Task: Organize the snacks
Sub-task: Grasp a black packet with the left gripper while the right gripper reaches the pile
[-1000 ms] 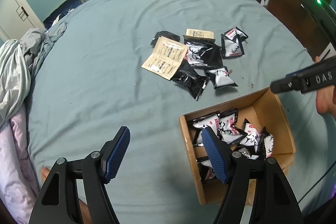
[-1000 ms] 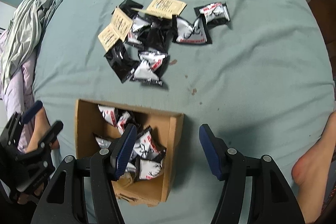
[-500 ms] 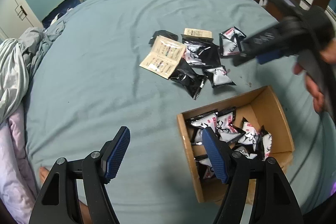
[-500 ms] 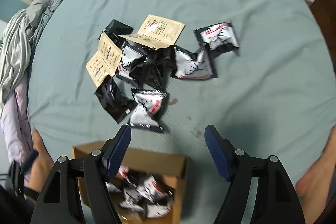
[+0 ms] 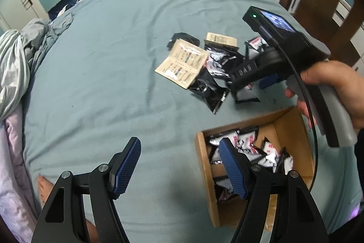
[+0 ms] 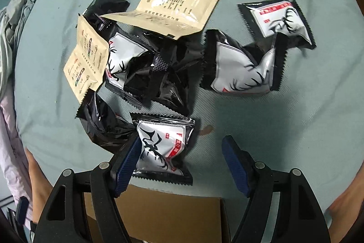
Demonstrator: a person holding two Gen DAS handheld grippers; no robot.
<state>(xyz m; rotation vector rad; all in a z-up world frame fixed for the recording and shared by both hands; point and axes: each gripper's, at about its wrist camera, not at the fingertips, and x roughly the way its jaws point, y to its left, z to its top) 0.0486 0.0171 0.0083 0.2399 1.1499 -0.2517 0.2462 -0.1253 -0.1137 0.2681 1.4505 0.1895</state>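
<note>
The right gripper, its jaws just closing, brackets a packet on the sheet, ungripped. Only the left view shows the box half-filled; left gripper gapes empty.

Loose snack packets heaped on the bed sheet, at twelve o'clock from the cardboard box. More packets inside that box. In the right wrist view, two flat sachets at ten and twelve o'clock over the heap, two packets apart at two o'clock, nearest packet at six o'clock, just beyond the box rim. Crumpled bedding at nine o'clock.
</note>
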